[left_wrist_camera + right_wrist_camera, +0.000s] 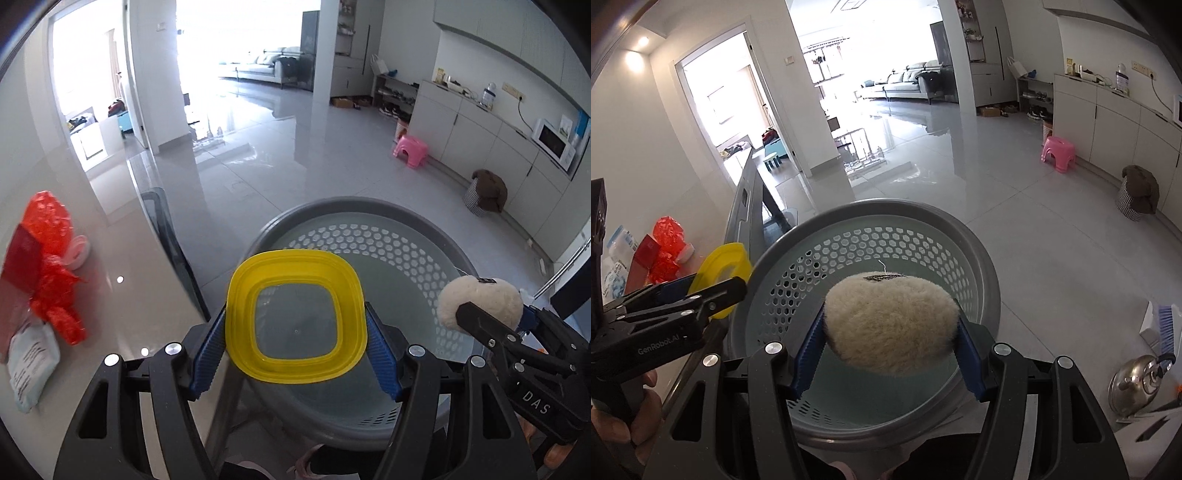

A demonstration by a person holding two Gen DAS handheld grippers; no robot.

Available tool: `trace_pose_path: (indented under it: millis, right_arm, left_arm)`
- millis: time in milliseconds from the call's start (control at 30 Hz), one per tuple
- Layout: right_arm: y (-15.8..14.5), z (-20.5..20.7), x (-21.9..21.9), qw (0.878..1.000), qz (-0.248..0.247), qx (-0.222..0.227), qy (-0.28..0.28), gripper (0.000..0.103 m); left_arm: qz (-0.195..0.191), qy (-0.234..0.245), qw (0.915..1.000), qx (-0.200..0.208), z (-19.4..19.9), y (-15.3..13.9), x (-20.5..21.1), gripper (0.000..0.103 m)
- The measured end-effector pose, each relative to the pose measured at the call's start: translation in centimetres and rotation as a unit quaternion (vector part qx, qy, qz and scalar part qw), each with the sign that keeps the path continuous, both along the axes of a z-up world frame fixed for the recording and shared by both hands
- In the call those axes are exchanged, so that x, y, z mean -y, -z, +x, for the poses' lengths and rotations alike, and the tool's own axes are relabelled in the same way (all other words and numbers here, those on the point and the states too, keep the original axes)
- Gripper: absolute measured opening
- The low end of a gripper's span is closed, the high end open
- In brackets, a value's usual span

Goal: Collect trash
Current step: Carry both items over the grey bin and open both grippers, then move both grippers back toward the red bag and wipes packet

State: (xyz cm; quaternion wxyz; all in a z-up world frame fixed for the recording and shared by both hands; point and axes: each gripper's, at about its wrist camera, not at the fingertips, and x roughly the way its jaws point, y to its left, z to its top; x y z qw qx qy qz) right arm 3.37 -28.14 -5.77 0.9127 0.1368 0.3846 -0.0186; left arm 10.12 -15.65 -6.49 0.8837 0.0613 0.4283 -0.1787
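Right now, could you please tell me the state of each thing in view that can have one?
Left tongs: shut on the yellow lid, held over the basket.
Right tongs: shut on the fluffy pad, held over the basket.
Basket: upright, nothing seen inside.
Red bag: crumpled, lying on the counter.

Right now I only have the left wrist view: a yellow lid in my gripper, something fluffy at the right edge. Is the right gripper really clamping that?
Observer: Yes. The right gripper has the fluffy pad clamped from both sides, above the grey basket.
Operator: Is my lid over the basket too?
Observer: In the right wrist view the yellow lid appears left of the rim, not over the opening.
Operator: Anything further right?
Observer: A steel kettle sits low on the right.
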Motion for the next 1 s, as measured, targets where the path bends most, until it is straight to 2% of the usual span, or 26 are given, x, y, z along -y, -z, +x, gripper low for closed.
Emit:
trace_pose_path:
  millis: [433, 500, 567, 600, 1000]
  right_arm:
    - [2.3, 1.6, 1.5, 1.000, 0.013, -0.017, -0.008, 0.062]
    - [2.1, 1.5, 1.4, 1.000, 0.012, -0.014, -0.007, 0.070]
    - [1.9, 1.3, 1.7, 1.000, 0.014, -0.006, -0.002, 0.078]
    - [1.8, 1.2, 1.8, 1.000, 0.015, -0.002, 0.001, 0.078]
    - [1.0, 0.3, 1.3, 1.000, 0.021, 0.000, 0.007, 0.078]
  left_arm:
    - [0.007, 0.014, 0.9993, -0.034, 0.7, 2.6, 1.7, 0.071]
    - [0.007, 0.012, 0.9992, -0.039, 0.8, 2.8, 1.7, 0.074]
    - [0.007, 0.008, 0.9992, -0.039, 0.9, 2.7, 1.6, 0.085]
    - [0.006, 0.005, 0.9993, -0.038, 0.8, 2.5, 1.3, 0.087]
    - [0.003, -0.011, 0.9995, -0.030, -0.4, 1.4, -0.5, 0.087]
